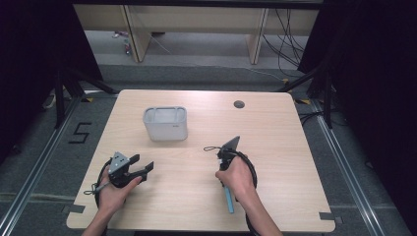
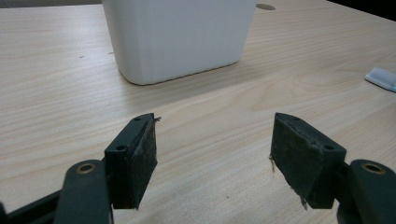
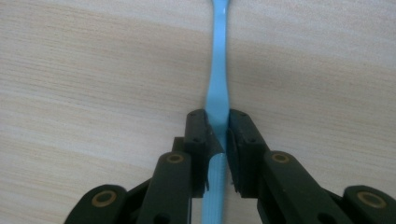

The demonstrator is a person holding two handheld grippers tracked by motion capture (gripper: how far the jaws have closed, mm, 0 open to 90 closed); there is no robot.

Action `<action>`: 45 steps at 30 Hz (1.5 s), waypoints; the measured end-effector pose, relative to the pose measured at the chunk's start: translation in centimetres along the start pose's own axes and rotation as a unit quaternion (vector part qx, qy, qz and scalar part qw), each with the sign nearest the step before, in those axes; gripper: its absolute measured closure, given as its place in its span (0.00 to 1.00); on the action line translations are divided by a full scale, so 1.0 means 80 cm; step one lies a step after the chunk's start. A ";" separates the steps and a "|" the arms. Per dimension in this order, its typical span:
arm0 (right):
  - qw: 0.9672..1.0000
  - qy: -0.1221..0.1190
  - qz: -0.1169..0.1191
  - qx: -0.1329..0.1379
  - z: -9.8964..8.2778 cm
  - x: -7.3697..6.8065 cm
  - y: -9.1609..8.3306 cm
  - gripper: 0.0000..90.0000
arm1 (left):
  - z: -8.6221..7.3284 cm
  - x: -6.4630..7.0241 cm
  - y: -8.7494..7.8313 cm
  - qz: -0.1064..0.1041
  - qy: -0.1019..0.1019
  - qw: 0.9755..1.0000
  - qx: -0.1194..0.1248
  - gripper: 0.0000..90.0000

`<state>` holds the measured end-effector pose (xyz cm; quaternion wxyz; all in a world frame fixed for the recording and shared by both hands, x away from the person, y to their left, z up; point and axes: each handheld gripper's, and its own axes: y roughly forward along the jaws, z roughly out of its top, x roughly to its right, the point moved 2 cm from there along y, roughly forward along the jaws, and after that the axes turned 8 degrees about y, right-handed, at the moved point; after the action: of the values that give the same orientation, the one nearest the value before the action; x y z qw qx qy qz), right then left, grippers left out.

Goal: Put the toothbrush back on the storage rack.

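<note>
A thin light-blue handle, perhaps a toothbrush (image 3: 218,70), lies flat on the wooden table (image 1: 275,132) and runs straight away from my right gripper (image 3: 227,135), which is shut on it near one end. From above, the blue handle (image 1: 229,200) sticks out toward the person from under the right hand, and the right gripper (image 1: 226,187) is mostly covered by that hand. My left gripper (image 1: 143,163) rests at the table's front left, open and empty (image 2: 212,154), facing a white rectangular bin (image 2: 177,37). The bin (image 1: 165,129) stands upright left of the table's middle.
A round cable hole (image 1: 239,104) sits near the table's far edge. A small pale blue-white piece (image 2: 383,77) lies at the right edge of the left gripper view. Black cables loop around both hands. Desk legs and cables stand on the floor beyond the table.
</note>
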<state>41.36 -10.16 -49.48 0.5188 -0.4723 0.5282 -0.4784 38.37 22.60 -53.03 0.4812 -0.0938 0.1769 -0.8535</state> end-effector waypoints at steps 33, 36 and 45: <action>0.969 -0.074 0.097 0.213 -0.004 0.053 -0.039 0.88 | 0.000 0.002 -0.001 -0.001 0.004 1.000 0.002 0.34; 0.965 -0.079 0.108 0.226 -0.005 0.055 -0.041 0.88 | 0.000 0.002 -0.001 -0.001 0.007 1.000 0.001 0.34; 0.947 -0.101 0.117 0.282 -0.003 0.058 -0.048 0.88 | 0.000 0.002 -0.001 -0.002 0.010 1.000 0.001 0.35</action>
<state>41.03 -15.11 -46.10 0.7334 -0.2875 0.3680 -0.4940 38.21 22.54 -53.02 0.4782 -0.0851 0.1802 -0.8553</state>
